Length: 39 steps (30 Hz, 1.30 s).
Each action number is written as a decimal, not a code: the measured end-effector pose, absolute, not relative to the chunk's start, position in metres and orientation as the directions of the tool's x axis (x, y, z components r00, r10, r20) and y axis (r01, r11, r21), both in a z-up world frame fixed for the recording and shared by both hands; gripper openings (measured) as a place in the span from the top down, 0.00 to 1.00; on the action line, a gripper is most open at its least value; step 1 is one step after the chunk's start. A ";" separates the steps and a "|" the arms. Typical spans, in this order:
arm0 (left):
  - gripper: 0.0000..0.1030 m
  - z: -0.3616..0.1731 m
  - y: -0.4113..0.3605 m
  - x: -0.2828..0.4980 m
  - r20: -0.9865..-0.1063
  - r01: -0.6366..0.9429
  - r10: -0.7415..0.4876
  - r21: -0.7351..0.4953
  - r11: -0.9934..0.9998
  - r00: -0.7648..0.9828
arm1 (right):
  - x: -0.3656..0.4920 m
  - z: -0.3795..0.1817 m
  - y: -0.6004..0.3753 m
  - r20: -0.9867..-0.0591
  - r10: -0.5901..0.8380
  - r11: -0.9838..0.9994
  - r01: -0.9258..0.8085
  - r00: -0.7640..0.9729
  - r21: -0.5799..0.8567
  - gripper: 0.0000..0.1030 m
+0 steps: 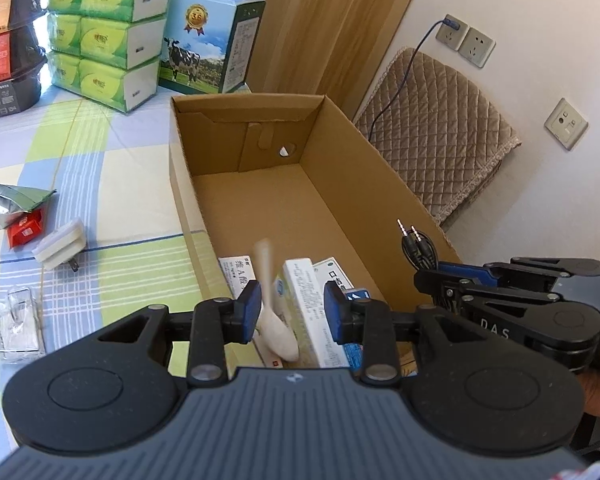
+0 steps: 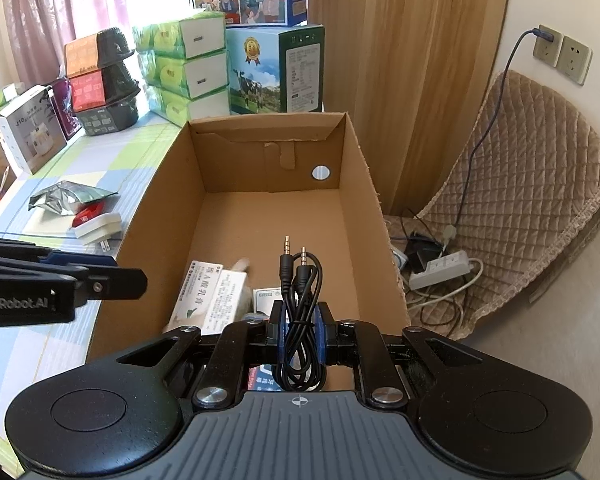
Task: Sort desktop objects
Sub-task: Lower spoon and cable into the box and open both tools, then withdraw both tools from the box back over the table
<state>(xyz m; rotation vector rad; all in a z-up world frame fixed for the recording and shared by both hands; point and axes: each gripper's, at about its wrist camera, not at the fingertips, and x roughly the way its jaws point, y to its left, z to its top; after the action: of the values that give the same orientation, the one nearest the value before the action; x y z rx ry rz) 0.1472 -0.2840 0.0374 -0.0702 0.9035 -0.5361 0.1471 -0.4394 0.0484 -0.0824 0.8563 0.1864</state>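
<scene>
Checked-cloth desk (image 1: 112, 208) under a wood-panelled wall, with an open cardboard box (image 1: 260, 208) at its right end.

Left wrist view: left tongs (image 1: 292, 312) spread wide over the box's near end, gripping nothing; pale spoon (image 1: 274, 320) blurred between the pads, apparently dropping onto the medicine cartons (image 1: 308, 300) already inside. Remaining on the desk: white plug adapter (image 1: 60, 244), foil pouch (image 1: 8, 204), red packet (image 1: 26, 230), clear bag (image 1: 18, 320).

Right wrist view: right tongs (image 2: 300, 330) clamped on a coiled black audio cable (image 2: 300, 308), plugs pointing up, poised above the box's near right corner. Probably under halfway; cable next to release.
</scene>
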 end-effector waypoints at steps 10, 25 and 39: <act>0.68 0.040 -0.274 0.144 -0.734 0.399 -0.452 -0.265 0.878 0.507 | 0.152 0.053 -0.432 -0.728 0.166 0.977 -0.209 0.665 0.032 0.89; 0.49 0.041 -0.264 0.122 -0.740 0.382 -0.415 -0.228 0.895 0.529 | 0.126 0.063 -0.439 -0.705 0.189 0.979 -0.185 0.683 0.083 0.41; 0.16 0.052 -0.246 0.090 -0.740 0.364 -0.334 -0.130 0.922 0.584 | 0.082 0.065 -0.425 -0.719 0.204 0.977 -0.186 0.664 0.105 0.07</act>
<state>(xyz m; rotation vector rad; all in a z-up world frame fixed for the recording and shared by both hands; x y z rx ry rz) 0.0904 -0.2458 0.0516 0.0376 0.8555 -0.4078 0.0825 -0.4249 0.0647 0.0237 0.8152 0.2200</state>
